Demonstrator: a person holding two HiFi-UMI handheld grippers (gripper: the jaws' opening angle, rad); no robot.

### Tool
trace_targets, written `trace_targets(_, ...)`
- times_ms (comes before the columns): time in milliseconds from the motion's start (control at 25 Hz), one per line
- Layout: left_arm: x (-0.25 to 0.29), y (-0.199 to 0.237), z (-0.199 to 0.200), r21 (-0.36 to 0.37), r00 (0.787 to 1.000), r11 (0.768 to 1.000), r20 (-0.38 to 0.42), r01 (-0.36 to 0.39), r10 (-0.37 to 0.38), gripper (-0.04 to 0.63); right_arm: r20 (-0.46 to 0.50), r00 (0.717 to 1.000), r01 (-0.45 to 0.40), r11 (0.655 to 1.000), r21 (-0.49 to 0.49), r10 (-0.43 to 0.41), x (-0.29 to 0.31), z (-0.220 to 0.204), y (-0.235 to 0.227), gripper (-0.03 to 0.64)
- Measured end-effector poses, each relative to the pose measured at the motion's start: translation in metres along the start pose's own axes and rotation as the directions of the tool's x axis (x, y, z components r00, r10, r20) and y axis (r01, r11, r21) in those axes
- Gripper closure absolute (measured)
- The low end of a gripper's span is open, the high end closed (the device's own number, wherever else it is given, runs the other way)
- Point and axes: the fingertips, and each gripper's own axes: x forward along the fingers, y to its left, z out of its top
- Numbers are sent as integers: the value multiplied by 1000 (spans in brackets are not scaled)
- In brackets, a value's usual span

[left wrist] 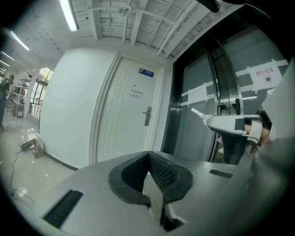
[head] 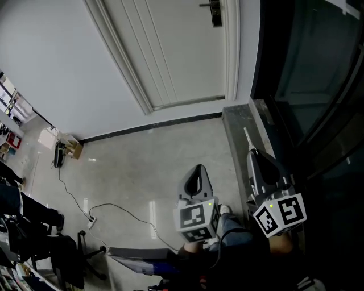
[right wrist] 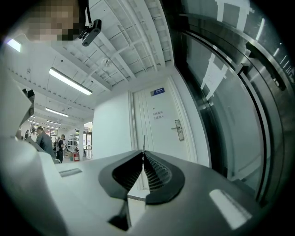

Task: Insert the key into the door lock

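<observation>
A white door [head: 176, 51] stands shut ahead, and its dark lock with a lever handle [head: 215, 12] is at the top of the head view. The lock is also in the left gripper view [left wrist: 147, 115] and the right gripper view [right wrist: 178, 130], still some way off. My right gripper [head: 252, 151] is shut on a small silver key [head: 248, 137], whose blade pokes out past the tips [right wrist: 144, 143] toward the door. From the left gripper view the key [left wrist: 199, 114] shows at the right. My left gripper [head: 200, 167] hangs lower and to the left, shut and empty.
A dark glass partition with metal frames [head: 307, 85] runs along the right, with a stone sill [head: 242, 122] at its foot. On the floor at left lie a cable with a power strip [head: 91, 219], a cardboard box [head: 73, 149] and an office chair [head: 68, 256]. People [right wrist: 45, 140] stand far down the hall.
</observation>
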Motion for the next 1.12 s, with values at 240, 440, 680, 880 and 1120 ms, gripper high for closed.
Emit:
trace_targets(240,65,-2,35,30,1000,1000,29,-7,6,595,26,999,-27,1000,-1,27,58,10,-36,604)
trace_targets(440,118,-13,49,24,1000,1000,30,4,-5,595,35,999,-31,999,-27,32,95,19,-69,604)
trace_targets(680,159,-24,57,24,999,1000,39,-10,9,595,29,999,-42,999,-19,42,124,22,-105,604)
trace_targets(880,179,-22,58,22,999,999,37,-32,31,595,18,998,-61,998,-12,62,142,18,-117,604)
trace_targets(1120,201,-15,62,28,999,999,30,-37,36,595,13,998,-64,998,-2,64,166,14,-125,604)
